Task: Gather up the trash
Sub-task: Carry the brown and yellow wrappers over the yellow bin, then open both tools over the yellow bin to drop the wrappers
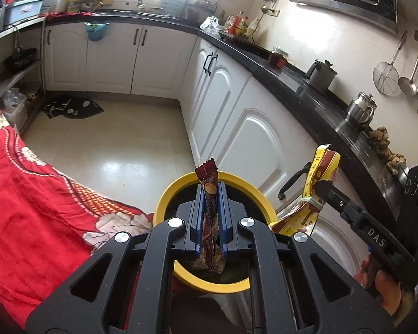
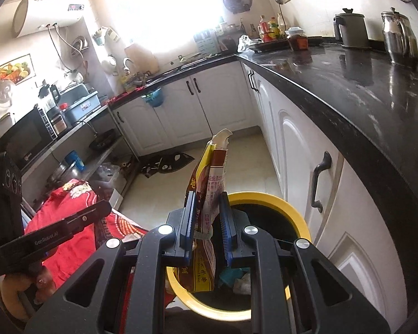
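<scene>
My left gripper [image 1: 211, 192] is shut on a dark brown snack wrapper [image 1: 210, 194] that stands upright between the blue pads, right above a yellow-rimmed trash bin [image 1: 168, 194]. My right gripper [image 2: 207, 200] is shut on a yellow and red-brown packet [image 2: 211, 183], held above the same bin [image 2: 298, 217]. The packet also shows in the left wrist view [image 1: 320, 172], at the bin's right side. Crumpled trash [image 2: 238, 278] lies inside the bin.
A red flowered cloth [image 1: 28, 194] covers a surface left of the bin. White cabinets [image 1: 237, 128] and a black countertop [image 2: 362, 89] with kettles run along the right. Tiled floor [image 1: 111, 144] with a dark mat [image 1: 72, 107] lies ahead.
</scene>
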The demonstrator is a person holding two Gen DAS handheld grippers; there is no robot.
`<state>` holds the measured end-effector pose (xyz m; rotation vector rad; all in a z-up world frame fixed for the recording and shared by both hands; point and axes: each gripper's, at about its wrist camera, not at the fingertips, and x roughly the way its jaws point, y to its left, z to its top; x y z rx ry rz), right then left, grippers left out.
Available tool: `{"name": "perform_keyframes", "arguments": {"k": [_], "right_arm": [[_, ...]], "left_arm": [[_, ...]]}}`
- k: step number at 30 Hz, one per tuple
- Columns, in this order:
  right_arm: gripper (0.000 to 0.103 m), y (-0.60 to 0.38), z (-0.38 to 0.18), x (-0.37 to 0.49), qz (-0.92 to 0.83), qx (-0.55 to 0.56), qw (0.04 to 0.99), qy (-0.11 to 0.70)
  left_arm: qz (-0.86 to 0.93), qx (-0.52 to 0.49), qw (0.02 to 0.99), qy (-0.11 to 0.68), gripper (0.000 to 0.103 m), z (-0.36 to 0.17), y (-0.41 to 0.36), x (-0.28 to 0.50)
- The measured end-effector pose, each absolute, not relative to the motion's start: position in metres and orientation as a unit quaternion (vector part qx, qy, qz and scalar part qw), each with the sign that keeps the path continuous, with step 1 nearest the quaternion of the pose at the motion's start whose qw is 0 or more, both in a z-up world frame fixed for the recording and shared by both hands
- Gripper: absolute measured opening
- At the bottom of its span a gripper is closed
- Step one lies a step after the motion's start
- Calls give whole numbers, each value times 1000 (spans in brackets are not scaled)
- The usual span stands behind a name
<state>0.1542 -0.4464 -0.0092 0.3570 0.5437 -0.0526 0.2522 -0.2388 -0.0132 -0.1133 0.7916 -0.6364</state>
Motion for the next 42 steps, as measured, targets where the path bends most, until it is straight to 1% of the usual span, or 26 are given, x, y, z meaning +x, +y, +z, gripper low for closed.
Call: {"name": "perform_keyframes", "arguments": {"k": [29,42], "right_arm": [[17,-439,-93,184,-51,152,920,356],[19,-440,-105,190,-57,160,910,379]], "left_arm": [[-316,-11,843,435,6,-75,-282,271],[-312,-9,832,458,10,-91,-289,280]]}}
